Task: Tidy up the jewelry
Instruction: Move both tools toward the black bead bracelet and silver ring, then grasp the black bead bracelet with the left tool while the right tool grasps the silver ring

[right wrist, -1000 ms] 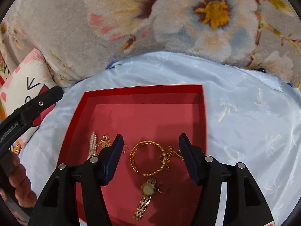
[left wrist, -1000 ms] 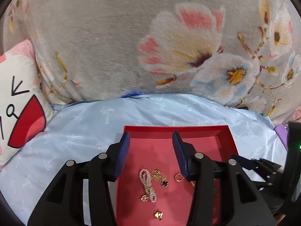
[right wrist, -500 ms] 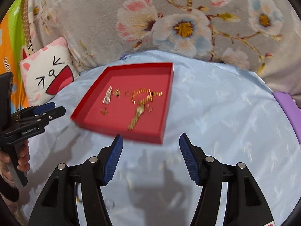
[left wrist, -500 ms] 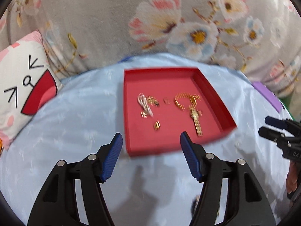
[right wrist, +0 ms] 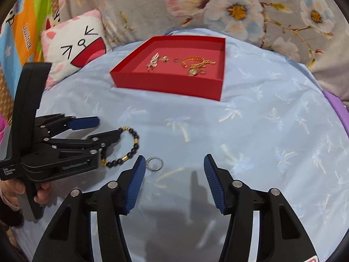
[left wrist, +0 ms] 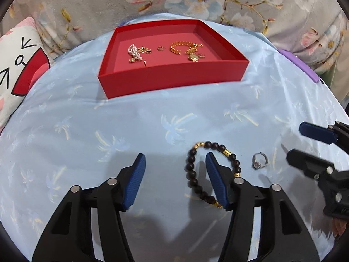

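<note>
Bracelet (left wrist: 212, 170) under left tongs (left wrist: 175, 180), ring (right wrist: 155, 163) beside right tongs (right wrist: 174, 183); both closing, empty.

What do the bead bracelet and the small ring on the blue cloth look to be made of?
Bead bracelet: dark, round, semi-glossy beads, probably wood or stone, with shiny gold-coloured spacers, likely metal. Ring: thin silver-coloured band with bright glints, probably metal, carrying a pale stone; whether glass or gem cannot be told. Both lie on the blue cloth, which looks like thin printed fabric.
</note>
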`<state>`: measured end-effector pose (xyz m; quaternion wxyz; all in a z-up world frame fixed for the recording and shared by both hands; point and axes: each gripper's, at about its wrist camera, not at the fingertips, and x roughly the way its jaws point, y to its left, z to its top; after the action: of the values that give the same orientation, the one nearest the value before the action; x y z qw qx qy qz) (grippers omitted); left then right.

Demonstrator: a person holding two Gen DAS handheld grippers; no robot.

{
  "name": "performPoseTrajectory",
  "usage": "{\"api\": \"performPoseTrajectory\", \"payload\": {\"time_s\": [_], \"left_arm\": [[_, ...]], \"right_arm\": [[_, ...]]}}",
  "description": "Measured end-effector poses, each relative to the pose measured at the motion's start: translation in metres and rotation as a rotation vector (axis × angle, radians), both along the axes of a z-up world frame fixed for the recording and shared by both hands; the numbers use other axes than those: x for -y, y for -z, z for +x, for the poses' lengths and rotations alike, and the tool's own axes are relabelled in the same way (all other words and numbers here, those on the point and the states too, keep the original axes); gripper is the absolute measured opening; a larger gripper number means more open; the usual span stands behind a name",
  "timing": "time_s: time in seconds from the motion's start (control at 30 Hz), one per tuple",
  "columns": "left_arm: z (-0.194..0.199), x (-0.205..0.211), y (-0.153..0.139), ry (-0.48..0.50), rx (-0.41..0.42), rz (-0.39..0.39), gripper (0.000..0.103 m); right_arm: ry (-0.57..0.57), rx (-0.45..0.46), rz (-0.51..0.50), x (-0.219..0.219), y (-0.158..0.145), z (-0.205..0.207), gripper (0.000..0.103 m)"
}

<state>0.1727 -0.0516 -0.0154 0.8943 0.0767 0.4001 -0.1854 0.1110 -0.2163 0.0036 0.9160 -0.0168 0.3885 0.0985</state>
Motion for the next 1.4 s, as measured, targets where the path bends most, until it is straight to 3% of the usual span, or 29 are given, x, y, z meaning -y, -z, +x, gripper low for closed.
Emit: {"api": "performPoseTrajectory", "payload": {"time_s": [0.07, 0.1, 0.17, 0.23, 0.3, 0.73, 0.83, 1.4], "left_arm": [[-0.002, 0.002, 0.002, -0.001, 0.003, 0.004, 0.047], [-0.002, 0.002, 0.002, 0.005, 0.0, -0.006, 0.037], [-0.003, 0.001, 0.003, 0.002, 0.001, -0.007, 0.031], [-0.003, 0.001, 0.003, 0.009, 0.001, -0.012, 0.015], [-0.003, 0.0, 0.003, 0.021, 0.001, -0.012, 0.008], [-0.001, -0.02, 0.0, -0.004, -0.004, -0.039, 0.007], [-0.002, -0.022, 0.0, -0.007, 0.0, -0.041, 0.007], [-0.006, -0.025, -0.006, 0.001, 0.007, -0.061, 0.007]], "right_arm": [[-0.012, -0.01, -0.014, -0.007, 0.006, 0.0, 0.05], [-0.016, -0.014, -0.026, -0.01, 0.009, 0.0, 0.048], [-0.022, -0.02, -0.034, -0.013, 0.011, 0.001, 0.047], [-0.029, -0.03, -0.034, -0.016, 0.015, 0.002, 0.046], [-0.032, -0.04, -0.038, -0.019, 0.018, 0.005, 0.045], [-0.044, -0.048, -0.07, -0.037, 0.027, 0.018, 0.032], [-0.054, -0.048, -0.058, -0.038, 0.027, 0.019, 0.023], [-0.006, -0.034, -0.014, -0.023, 0.023, 0.017, 0.023]]}}
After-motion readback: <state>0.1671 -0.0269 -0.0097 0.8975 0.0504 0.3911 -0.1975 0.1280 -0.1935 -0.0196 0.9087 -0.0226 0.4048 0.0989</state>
